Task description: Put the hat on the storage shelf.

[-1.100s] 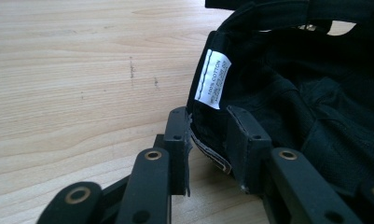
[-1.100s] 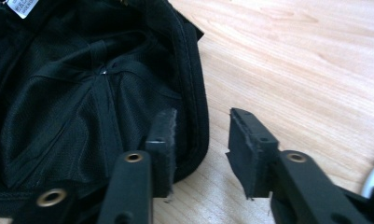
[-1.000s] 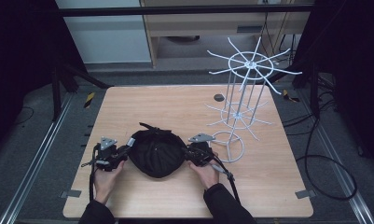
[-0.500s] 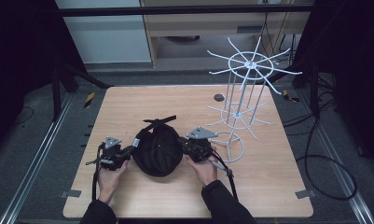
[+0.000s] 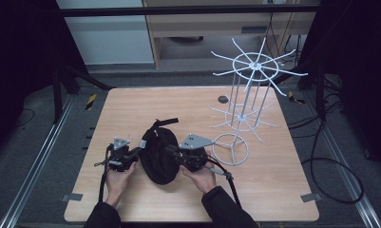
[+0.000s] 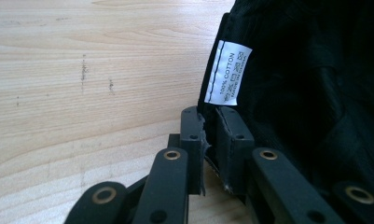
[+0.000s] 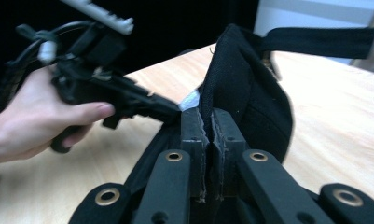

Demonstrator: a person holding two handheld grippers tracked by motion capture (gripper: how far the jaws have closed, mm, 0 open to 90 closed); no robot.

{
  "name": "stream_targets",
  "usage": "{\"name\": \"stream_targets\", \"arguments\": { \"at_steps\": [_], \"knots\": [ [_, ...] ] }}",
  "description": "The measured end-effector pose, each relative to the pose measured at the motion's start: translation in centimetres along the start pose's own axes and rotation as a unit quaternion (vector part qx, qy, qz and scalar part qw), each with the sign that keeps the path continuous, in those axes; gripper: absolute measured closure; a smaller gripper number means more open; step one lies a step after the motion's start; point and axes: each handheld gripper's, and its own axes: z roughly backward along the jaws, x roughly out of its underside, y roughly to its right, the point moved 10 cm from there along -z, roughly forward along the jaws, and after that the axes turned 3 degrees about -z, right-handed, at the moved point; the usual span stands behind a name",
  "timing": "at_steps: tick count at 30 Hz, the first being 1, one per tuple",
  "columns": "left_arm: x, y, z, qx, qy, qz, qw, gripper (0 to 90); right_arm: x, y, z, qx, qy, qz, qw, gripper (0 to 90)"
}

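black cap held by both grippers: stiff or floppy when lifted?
Probably floppy: the black cap sags between the left gripper and right gripper. Likely light: its label reads cotton. Its strap may dangle.

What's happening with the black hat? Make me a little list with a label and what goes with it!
thing held: black cap, lifted on edge above the table
left gripper: shut on the cap's rim, beside its white label
right gripper: shut on the cap's opposite rim
label words: 100% cotton
strap: sticks out from the cap's far side
nearby: white wire rack, standing to the right, apart from the cap
small dark disc: on the table by the rack
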Motion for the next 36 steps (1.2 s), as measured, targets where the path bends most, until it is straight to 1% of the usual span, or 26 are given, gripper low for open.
{"name": "stream_targets", "arguments": {
  "at_steps": [1,5,8,11,16,18,19,21,22,23,24,25,26,27,29,32,34,36],
  "knots": [
    [0.0,0.1,-0.1,0.0,0.002,0.001,1.0,80.6,0.2,-0.2,-0.1,-0.001,-0.003,0.005,1.0,85.1],
    [-0.1,0.0,-0.1,0.007,0.005,0.002,1.0,79.4,0.3,-0.2,-0.2,0.005,-0.005,0.0,1.0,85.0],
    [-0.3,0.1,0.3,0.008,0.009,0.002,0.9999,76.8,0.2,0.3,0.1,0.017,-0.006,-0.005,0.9998,84.9],
    [-0.3,0.3,0.6,0.016,0.009,0.002,0.9998,71.8,0.1,0.8,0.4,0.029,-0.006,-0.007,0.9995,85.0],
    [-0.6,0.2,1.3,0.027,0.017,0.009,0.9994,68.0,-0.4,1.7,1.0,0.051,0.001,-0.014,0.9986,85.1],
    [-0.8,0.3,1.5,0.033,0.021,0.011,0.9992,68.5,-0.7,2.1,1.3,0.06,0.005,-0.016,0.9981,85.3],
    [-0.8,0.3,1.6,0.035,0.021,0.013,0.9991,70.2,-0.9,2.3,1.5,0.063,0.008,-0.015,0.9978,85.3],
    [-0.8,0.4,1.6,0.041,0.019,0.015,0.9989,74.8,-1.7,2.7,1.9,0.075,0.012,-0.002,0.9971,85.3],
    [-0.8,0.5,1.5,0.044,0.018,0.014,0.9988,74.8,-1.7,2.7,1.9,0.075,0.012,-0.002,0.9971,85.3],
    [-0.9,0.7,1.4,0.047,0.019,0.012,0.9986,76.0,-2.1,2.7,2.0,0.076,0.014,0.002,0.997,85.3],
    [-1.0,0.8,1.3,0.05,0.021,0.012,0.9985,77.2,-2.5,2.7,2.1,0.076,0.017,0.006,0.997,85.3],
    [-1.0,0.9,1.2,0.049,0.018,0.008,0.9986,78.1,-2.9,2.6,2.2,0.075,0.018,0.015,0.9969,85.3],
    [-1.1,1.1,1.0,0.045,0.016,0.003,0.9988,79.5,-3.5,2.1,2.2,0.067,0.019,0.031,0.9971,85.3],
    [-1.1,1.1,1.0,0.045,0.016,0.003,0.9988,80.0,-3.5,2.1,2.2,0.067,0.019,0.031,0.9971,85.3],
    [-1.2,1.0,0.9,0.034,0.022,0.004,0.9992,80.4,-3.6,1.3,2.0,0.054,0.017,0.044,0.9975,85.3],
    [-1.1,0.8,0.6,0.025,0.02,0.005,0.9995,81.0,-3.1,0.1,1.5,0.028,0.008,0.059,0.9978,85.3],
    [-1.0,0.7,0.5,0.026,0.019,0.011,0.9994,81.1,-2.4,-0.9,1.0,0.005,0.003,0.061,0.9981,85.3],
    [-0.9,0.6,0.4,0.03,0.02,0.015,0.9992,81.1,-1.7,-1.7,0.6,-0.011,-0.004,0.067,0.9977,85.3]
  ]
}}
